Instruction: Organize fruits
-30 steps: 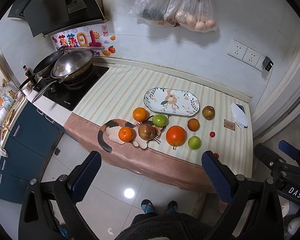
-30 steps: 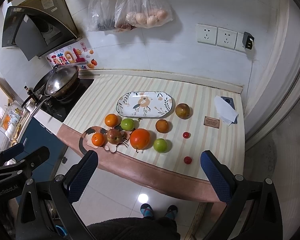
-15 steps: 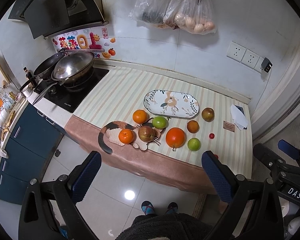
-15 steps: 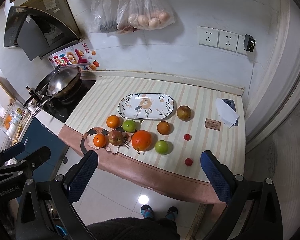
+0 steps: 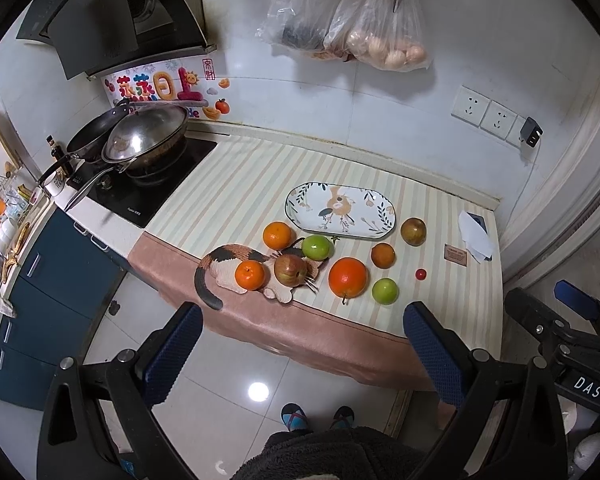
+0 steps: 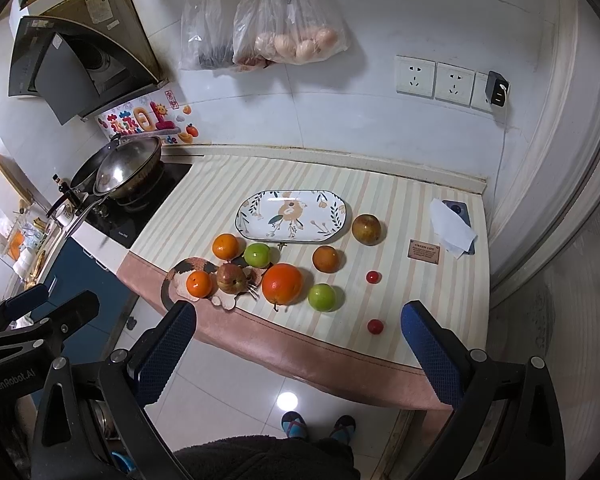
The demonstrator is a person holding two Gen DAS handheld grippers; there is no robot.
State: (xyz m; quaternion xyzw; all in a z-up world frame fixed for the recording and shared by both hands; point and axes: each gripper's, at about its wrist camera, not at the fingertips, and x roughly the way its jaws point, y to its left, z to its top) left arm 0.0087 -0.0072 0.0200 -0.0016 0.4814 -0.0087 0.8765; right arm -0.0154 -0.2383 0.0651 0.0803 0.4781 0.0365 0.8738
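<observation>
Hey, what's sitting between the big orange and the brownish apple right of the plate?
A small orange lies between the big orange and the brownish apple; the right wrist view shows it most clearly.

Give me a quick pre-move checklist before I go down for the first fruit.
1. Left gripper open and holding nothing: ok.
2. Right gripper open and holding nothing: ok.
3. Oval plate free of fruit, ready to receive: ok.
4. All the fruit lies off the plate on the striped cloth; the big orange sits in front: ok.
5. Small red fruit close to the cloth's front edge, could roll off if nudged: not ok.
6. Grippers down at counter height: not ok, both hang over the floor, short of the counter.
</observation>
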